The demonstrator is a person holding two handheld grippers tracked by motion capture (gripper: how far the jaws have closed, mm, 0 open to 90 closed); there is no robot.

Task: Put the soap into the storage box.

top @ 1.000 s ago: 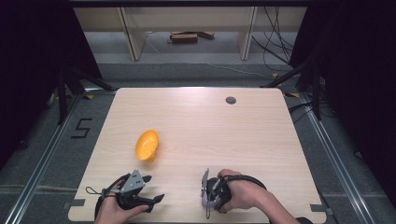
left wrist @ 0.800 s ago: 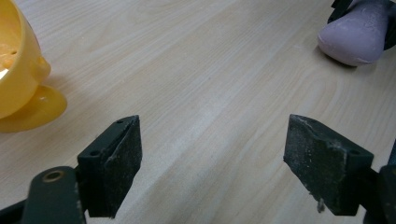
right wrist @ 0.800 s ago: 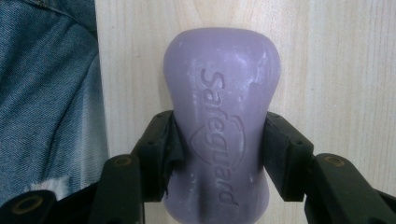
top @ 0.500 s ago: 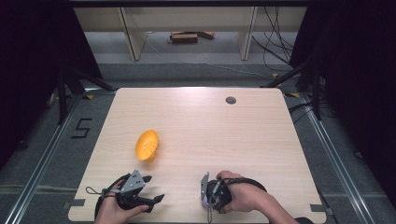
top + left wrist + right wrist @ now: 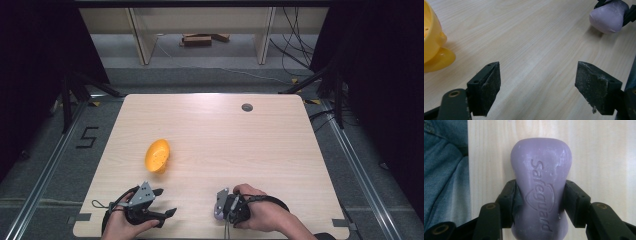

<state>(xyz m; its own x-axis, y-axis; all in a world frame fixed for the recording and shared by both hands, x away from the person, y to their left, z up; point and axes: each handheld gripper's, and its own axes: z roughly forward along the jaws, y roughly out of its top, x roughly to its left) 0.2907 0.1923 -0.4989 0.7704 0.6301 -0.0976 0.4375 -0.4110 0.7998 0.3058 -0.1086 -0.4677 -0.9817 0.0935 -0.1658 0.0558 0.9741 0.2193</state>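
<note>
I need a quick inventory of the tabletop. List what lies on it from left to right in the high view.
Left gripper, jaws open → orange soap dish → purple soap bar held in the right gripper → small dark round hole near the table's far edge.

Purple soap bar (image 5: pixel 541 187) reads "Safeguard" (floor mark (image 5: pixel 88 137): "5").

My right gripper (image 5: pixel 539 195) clamps a pale purple waisted soap bar (image 5: pixel 541 187) at its narrow middle; "Safeguard" is embossed lengthwise on its face, with whitish scuffs. It sits at the near table edge, right of centre (image 5: pixel 220 206). A glossy orange plastic scoop-shaped dish (image 5: pixel 157 155) with small holes inside lies tilted on the left half of the table, well apart from the soap.
</note>
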